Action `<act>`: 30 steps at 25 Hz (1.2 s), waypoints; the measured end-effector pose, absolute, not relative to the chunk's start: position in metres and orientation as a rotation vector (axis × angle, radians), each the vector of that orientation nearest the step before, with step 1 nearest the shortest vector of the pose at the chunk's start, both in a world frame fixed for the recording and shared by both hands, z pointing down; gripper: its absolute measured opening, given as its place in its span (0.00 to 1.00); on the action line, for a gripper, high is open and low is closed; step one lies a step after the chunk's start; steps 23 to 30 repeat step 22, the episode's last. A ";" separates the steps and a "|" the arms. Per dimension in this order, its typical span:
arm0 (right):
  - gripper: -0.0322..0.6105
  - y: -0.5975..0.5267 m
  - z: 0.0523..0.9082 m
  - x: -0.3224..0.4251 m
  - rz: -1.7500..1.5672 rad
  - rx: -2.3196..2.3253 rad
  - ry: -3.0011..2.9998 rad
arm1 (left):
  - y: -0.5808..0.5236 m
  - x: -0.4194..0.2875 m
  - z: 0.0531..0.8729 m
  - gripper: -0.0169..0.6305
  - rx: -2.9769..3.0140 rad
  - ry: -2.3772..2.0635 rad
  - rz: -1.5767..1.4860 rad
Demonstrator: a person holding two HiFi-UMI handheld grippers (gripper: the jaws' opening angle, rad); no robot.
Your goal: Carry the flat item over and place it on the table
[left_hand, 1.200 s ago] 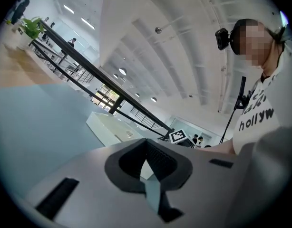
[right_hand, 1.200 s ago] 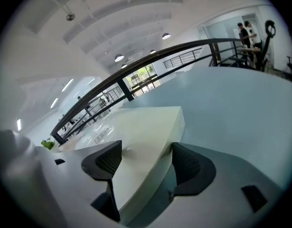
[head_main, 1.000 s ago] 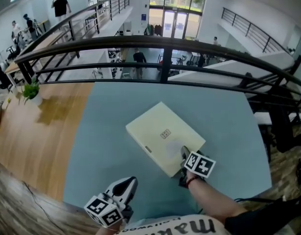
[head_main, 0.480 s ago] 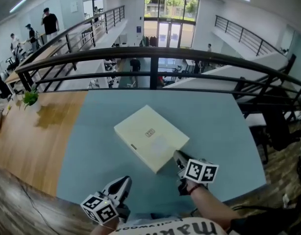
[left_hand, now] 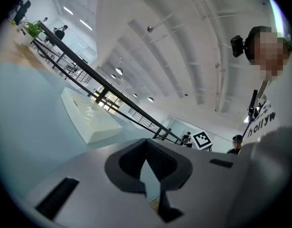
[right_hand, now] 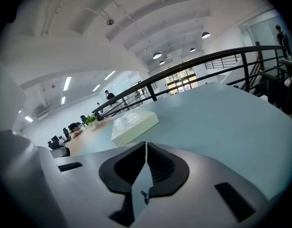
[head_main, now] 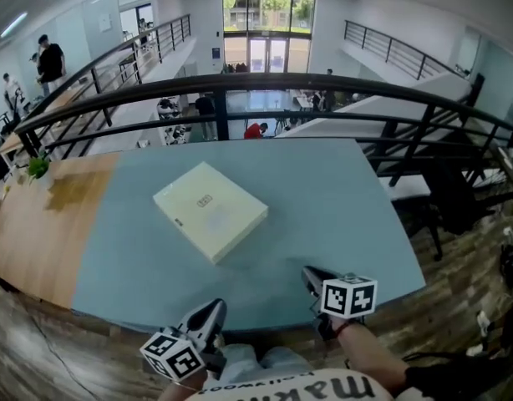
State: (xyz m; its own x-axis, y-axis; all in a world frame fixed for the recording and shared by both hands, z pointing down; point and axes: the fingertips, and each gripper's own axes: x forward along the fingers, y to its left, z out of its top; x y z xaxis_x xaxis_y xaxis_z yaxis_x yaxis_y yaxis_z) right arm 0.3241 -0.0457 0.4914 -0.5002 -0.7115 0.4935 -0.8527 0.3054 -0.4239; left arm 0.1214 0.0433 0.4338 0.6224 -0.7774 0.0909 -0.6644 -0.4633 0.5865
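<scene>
Head view: the flat cream box [head_main: 210, 210] lay on the blue-grey table [head_main: 348, 199], left of the table's centre, with nothing touching it. The right gripper [head_main: 311, 274] stood at about four o'clock from the box, well apart from it and close to the table's near edge. Its jaws had just been closing and were fully together, with nothing between them. The left gripper [head_main: 213, 314] hung at about six o'clock from the box, at the near edge, its jaws likewise together and empty.

Right gripper view: the box [right_hand: 134, 121] appeared at about twelve o'clock beyond the closed jaw tips, clear of them.

Judged step: placement looked complete, the box released and at rest. Any next move probably called only for keeping both grippers clear of the box without nudging it.
</scene>
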 end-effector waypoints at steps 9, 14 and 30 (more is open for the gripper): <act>0.12 -0.018 0.495 0.350 1.025 1.384 -2.419 | 0.087 0.138 0.428 0.03 2.249 -1.211 -0.243; 0.11 -0.020 0.487 0.347 1.006 1.352 -2.469 | 0.096 0.131 0.417 0.03 2.247 -1.292 -0.259; 0.12 -0.013 0.481 0.338 0.934 1.328 -2.488 | 0.114 0.122 0.418 0.03 2.231 -1.321 -0.263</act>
